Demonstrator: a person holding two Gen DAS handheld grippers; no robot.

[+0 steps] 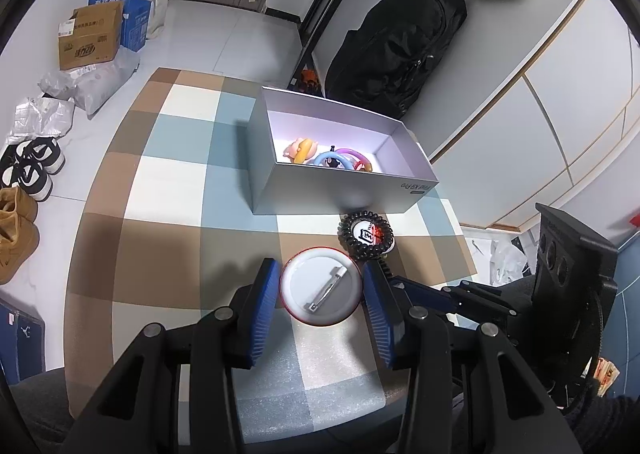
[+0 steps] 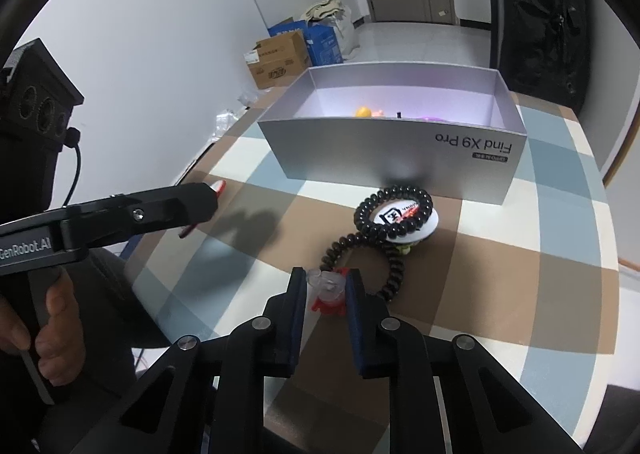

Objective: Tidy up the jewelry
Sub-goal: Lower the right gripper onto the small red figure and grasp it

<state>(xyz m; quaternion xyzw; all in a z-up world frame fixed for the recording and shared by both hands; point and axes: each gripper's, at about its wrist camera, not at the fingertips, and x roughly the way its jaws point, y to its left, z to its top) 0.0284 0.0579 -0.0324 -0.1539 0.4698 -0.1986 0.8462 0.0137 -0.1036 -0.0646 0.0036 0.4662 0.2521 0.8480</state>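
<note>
Left gripper [image 1: 320,290] clamped on round white red-rimmed pin badge [image 1: 320,286], lifted above checked tabletop [image 1: 160,189]. Right gripper [image 2: 326,290] closed on small clear-and-red plastic trinket [image 2: 330,292] beside black beaded bracelet [image 2: 394,209]. Pick-up step; next, presumably carry to open grey cardboard box [image 2: 400,157], clearing rim.

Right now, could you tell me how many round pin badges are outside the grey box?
2. One badge is held between the left tongs, pin side up; the other badge lies near the box under a black coil. More may be hidden.
</note>
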